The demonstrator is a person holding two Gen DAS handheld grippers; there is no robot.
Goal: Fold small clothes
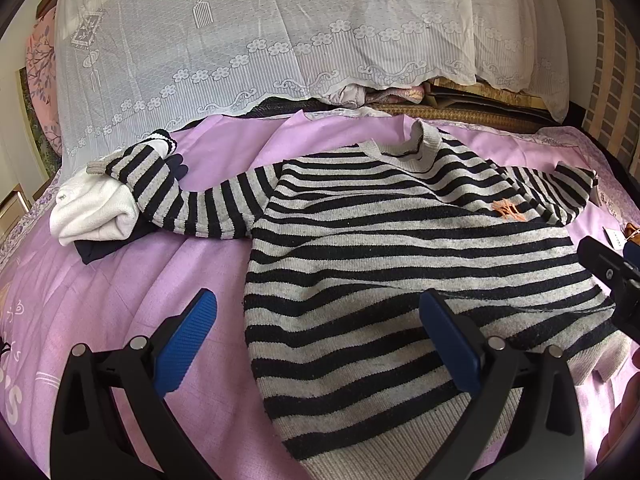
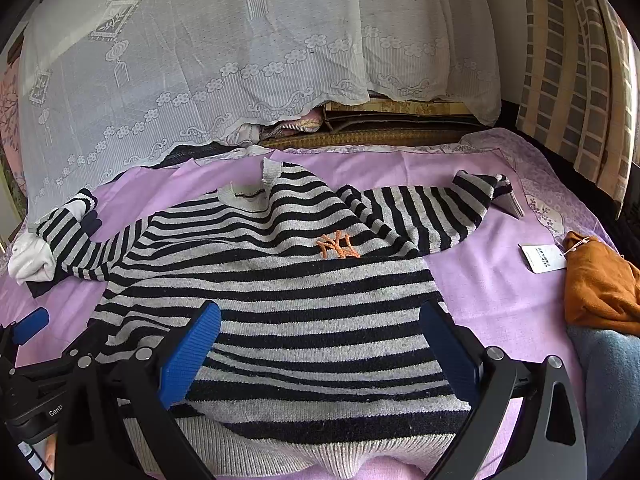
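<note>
purple bedsheet (image 1: 120, 280) on the bed, lace curtain (image 1: 240, 40) hanging behind. striped sweater (image 1: 360, 260) lies flat, sleeves spread out. left hand-held gripper (image 1: 318, 336) hovers low over its left hem edge, jaws wide apart, gripping nothing. right hand-held gripper (image 2: 320, 346) hangs over the hem, also wide open and empty.

Orange embroidered "NY" monogram (image 2: 337, 246) on the chest of the striped sweater (image 2: 280, 280). Partial white lettering "GenD" (image 2: 55, 411) on the black body of the left gripper. Paper hang tag (image 2: 542, 258) beside the orange garment (image 2: 600, 284): print too small to read.
</note>
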